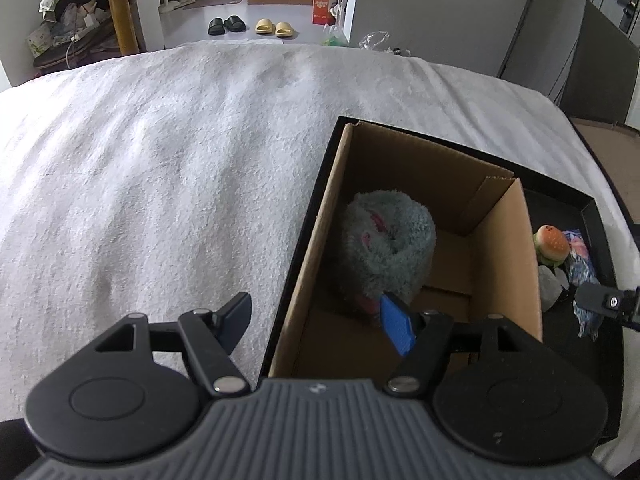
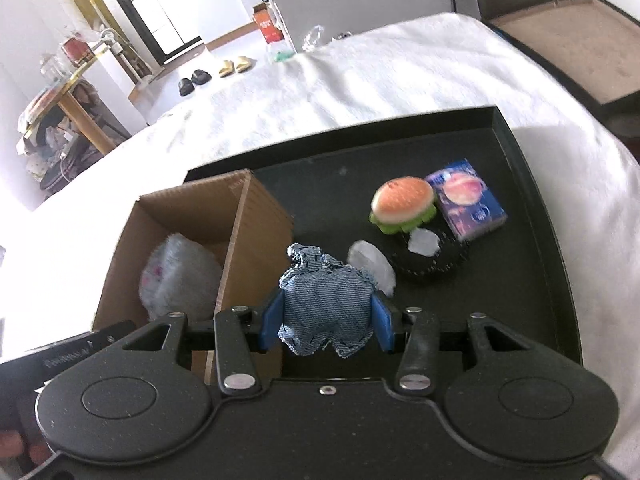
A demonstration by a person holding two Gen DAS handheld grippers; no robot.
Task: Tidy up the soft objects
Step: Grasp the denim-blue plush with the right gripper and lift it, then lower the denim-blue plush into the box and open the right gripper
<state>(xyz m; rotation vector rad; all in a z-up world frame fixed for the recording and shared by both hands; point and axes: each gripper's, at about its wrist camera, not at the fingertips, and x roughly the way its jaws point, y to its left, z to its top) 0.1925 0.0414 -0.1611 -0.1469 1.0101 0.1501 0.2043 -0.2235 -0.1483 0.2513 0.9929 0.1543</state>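
Note:
My right gripper (image 2: pixel 326 320) is shut on a small denim pouch (image 2: pixel 326 308), both blue pads pressing its sides, and holds it above the black tray (image 2: pixel 520 300) beside the cardboard box (image 2: pixel 256 208). A fluffy grey plush (image 1: pixel 386 240) lies inside the box. My left gripper (image 1: pixel 316 328) stands open astride the box's left wall (image 1: pixel 304 280). One of its fingers is over the towel, the other is inside the box next to the plush, and neither grips anything. On the tray lie a burger toy (image 2: pixel 402 204), a blue packet (image 2: pixel 466 200), a black stitched fabric piece (image 2: pixel 436 264) and white translucent lumps (image 2: pixel 370 264).
The tray and box rest on a surface covered with a white towel (image 1: pixel 160 160), which stretches wide to the left. Beyond its far edge are the floor with slippers (image 1: pixel 248 26), an orange carton (image 1: pixel 322 4) and a cluttered table (image 1: pixel 80 20). A dark case (image 2: pixel 568 52) stands at the right.

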